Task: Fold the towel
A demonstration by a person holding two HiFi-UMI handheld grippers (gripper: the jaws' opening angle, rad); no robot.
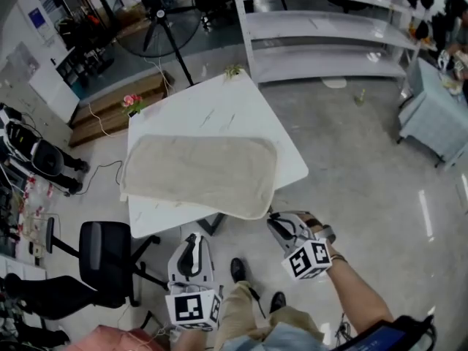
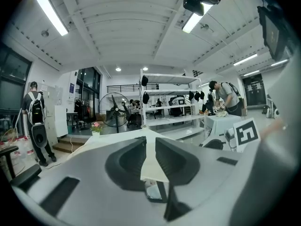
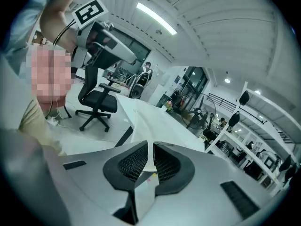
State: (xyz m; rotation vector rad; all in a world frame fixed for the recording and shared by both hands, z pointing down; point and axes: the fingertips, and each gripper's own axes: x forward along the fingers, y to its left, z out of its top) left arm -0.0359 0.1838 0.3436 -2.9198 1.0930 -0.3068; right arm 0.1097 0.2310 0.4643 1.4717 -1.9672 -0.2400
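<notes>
I am looking down at the towel (image 1: 199, 172), which is lying folded flat on the table (image 1: 219, 108), covering its near half and hanging a little over the near edge. I am holding the left claw (image 1: 191, 240) off the table's near edge, its jaws standing a sliver apart with nothing between them. The right claw (image 1: 276, 219) is hovering just beside the towel's corner at that same edge, jaws a narrow slit apart, gripping nothing. The left cube (image 1: 194, 309) and right cube (image 1: 307, 259) are each showing a black-and-white square marker. A blue sign (image 1: 36, 17) beyond the table's far left is too small to read.
</notes>
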